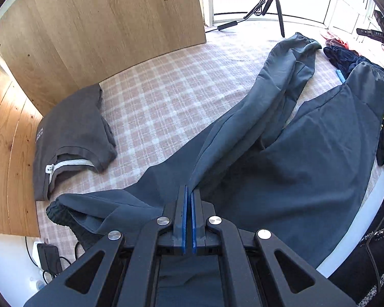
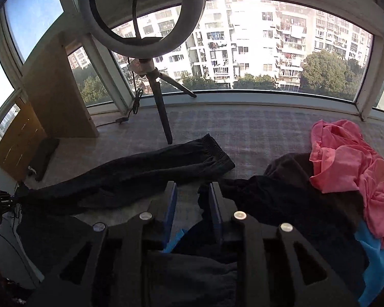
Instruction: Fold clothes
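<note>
Left wrist view shows the left gripper (image 1: pixel 189 192) with its blue pads pressed together on a raised fold of the grey-blue trousers (image 1: pixel 307 158), which spread ahead and to the right of it over the checked blanket (image 1: pixel 161 102), their two cuffed legs reaching toward the window; a folded dark grey T-shirt (image 1: pixel 69 138) lies apart at the left by the wooden board (image 1: pixel 102 25). Right wrist view shows the right gripper (image 2: pixel 193 192) with fingers apart and holding nothing, just above the blanket between one trouser leg at its left and a pile of dark clothes (image 2: pixel 281 199) topped by a pink garment (image 2: pixel 345 163) at its right.
</note>
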{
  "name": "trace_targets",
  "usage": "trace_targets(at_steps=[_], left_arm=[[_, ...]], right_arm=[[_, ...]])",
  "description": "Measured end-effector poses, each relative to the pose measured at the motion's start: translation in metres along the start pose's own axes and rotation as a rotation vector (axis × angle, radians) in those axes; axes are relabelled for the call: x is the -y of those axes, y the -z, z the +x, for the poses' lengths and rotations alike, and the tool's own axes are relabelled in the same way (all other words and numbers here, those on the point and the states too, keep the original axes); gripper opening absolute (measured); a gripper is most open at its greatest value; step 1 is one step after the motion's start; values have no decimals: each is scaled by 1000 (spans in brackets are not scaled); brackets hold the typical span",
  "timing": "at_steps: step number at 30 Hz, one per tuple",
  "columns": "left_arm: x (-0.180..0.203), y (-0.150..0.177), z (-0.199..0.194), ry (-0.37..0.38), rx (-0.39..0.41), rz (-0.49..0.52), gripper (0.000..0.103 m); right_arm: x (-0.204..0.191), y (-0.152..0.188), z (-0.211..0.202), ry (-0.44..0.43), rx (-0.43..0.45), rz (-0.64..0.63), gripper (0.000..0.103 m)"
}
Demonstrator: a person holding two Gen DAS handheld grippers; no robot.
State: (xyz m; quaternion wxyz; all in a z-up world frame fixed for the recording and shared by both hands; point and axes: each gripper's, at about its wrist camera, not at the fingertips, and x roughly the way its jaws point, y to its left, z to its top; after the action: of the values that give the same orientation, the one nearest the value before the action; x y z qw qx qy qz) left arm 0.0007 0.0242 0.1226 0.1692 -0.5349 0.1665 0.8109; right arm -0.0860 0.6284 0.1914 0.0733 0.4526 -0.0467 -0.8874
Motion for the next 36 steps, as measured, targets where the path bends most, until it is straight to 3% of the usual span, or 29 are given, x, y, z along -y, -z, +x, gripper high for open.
trace_targets(at_steps=[3,11,15,18,20,23,25,26,27,30,36], left_arm=[[0,2,11,-17,-16,-13,2],[-9,-17,33,-30,-60,-88,2],[-13,-23,48,-35,-113,-100,2],[-18,-26,53,-35,-132,-117,2],[-21,-29,54,-44,-137,-122,2],[-24,-32,51,-62,-132,-118,2],[-25,-35,45,-78,-116,-106,2],[-25,-36,40,-81,-101,-100,2],[-25,-36,32,-83,-82,-96,2],[-24,-36,9,-88,-25,-82,2],[-1,-16,-22,-91,17,-50,2]], right_arm=[[-16,-18,55,60,-71,-99,38],[1,-64,199,49,-218,-160,39],[19,-73,245,44,-275,-129,43],[20,-71,252,-16,-238,-125,44],[13,-65,247,-14,-213,-164,26],[4,-59,229,-25,-179,-195,22],[3,-62,196,-14,-101,-178,20],[5,-64,176,-3,-55,-160,10],[7,-66,154,9,-7,-137,6],[16,-62,78,-3,144,-63,6],[2,-15,-44,45,272,-84,6]])
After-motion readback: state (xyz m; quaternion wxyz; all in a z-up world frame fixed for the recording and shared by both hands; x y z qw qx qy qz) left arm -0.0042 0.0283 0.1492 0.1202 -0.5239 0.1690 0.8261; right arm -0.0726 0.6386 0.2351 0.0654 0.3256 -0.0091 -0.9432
